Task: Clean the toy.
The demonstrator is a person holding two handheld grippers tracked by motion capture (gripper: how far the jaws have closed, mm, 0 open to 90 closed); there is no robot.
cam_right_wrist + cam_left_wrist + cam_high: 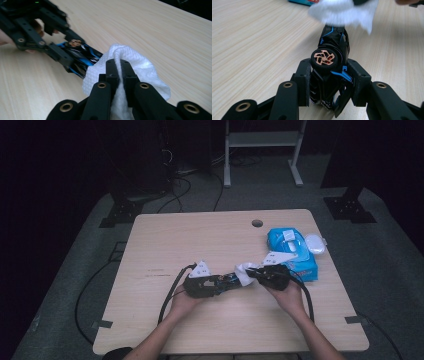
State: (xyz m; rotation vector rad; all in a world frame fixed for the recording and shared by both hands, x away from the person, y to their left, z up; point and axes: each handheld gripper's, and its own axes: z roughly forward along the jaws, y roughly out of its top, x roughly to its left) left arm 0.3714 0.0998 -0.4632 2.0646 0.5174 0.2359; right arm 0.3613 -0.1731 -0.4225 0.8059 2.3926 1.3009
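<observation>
A black toy car (pixel 329 60) with blue trim and a copper-coloured wheel sits between the pads of my left gripper (pixel 328 72), which is shut on its sides just above the table. In the high view the left gripper (pixel 226 282) points right and the right gripper (pixel 251 273) points left, tip to tip. My right gripper (pixel 119 67) is shut on a bunched white wipe (pixel 146 71). The wipe (pixel 342 11) lies against the far end of the car (pixel 80 57) and hides that end. The left gripper (pixel 60 48) also shows in the right gripper view.
A blue pack of wet wipes (pixel 292 252) with its white lid (pixel 315 243) flipped open lies at the right of the wooden table (pixel 175 235), just behind my right hand. A cable hole (pixel 257 223) is near the far edge. Cables trail off the front.
</observation>
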